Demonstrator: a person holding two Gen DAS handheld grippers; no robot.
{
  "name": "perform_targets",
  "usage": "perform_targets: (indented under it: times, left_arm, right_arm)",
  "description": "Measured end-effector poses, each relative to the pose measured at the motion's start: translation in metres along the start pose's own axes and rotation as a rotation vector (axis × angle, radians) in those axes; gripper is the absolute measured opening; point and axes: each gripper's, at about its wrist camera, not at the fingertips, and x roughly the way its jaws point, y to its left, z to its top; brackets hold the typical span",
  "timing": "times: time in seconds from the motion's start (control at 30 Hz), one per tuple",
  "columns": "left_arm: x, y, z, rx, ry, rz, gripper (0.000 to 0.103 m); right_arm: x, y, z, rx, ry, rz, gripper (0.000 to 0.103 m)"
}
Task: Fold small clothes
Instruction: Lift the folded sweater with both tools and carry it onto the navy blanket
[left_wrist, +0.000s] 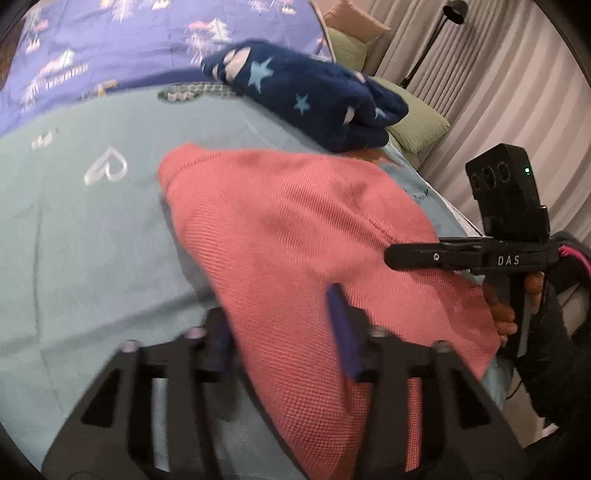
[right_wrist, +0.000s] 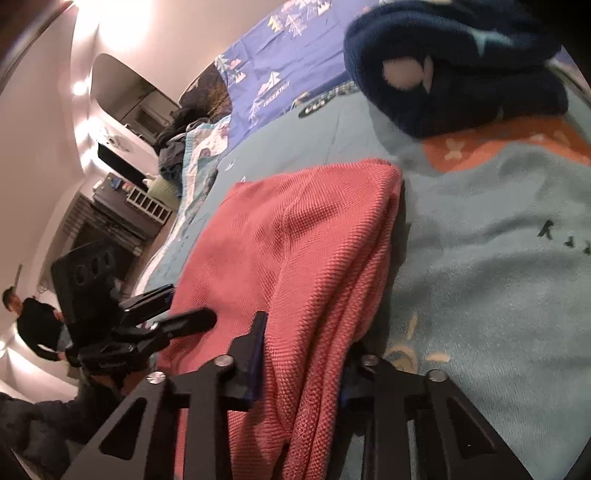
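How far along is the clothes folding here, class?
Done, it seems: a navy starred piece lies folded at the far side of the blanket. In hand: the pink knit, doubled over, passes between the fingers of both the left gripper and the right gripper. Left: finishing and laying down the knit.

I see a bed spread with a pale blue-green fleece blanket (left_wrist: 92, 229) and, farther back, a purple printed sheet (left_wrist: 122, 40). A salmon-pink waffle-knit garment (left_wrist: 295, 236) lies on the blanket; just beyond it sits a folded navy star-patterned fleece piece (left_wrist: 314, 99).
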Motion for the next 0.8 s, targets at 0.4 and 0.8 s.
perform_targets:
  times: [0.4, 0.8]
  left_arm:
    - [-0.057, -0.045, 0.016, 0.113, -0.168, 0.052, 0.025]
    - [-0.093, -0.108, 0.054, 0.204, -0.278, 0.042, 0.026]
  right_arm:
    - [-0.071, 0.075, -0.019, -0.197, -0.23, -0.192, 0.023]
    - [-0.153, 0.105, -0.026, -0.229, -0.426, -0.286, 0.023]
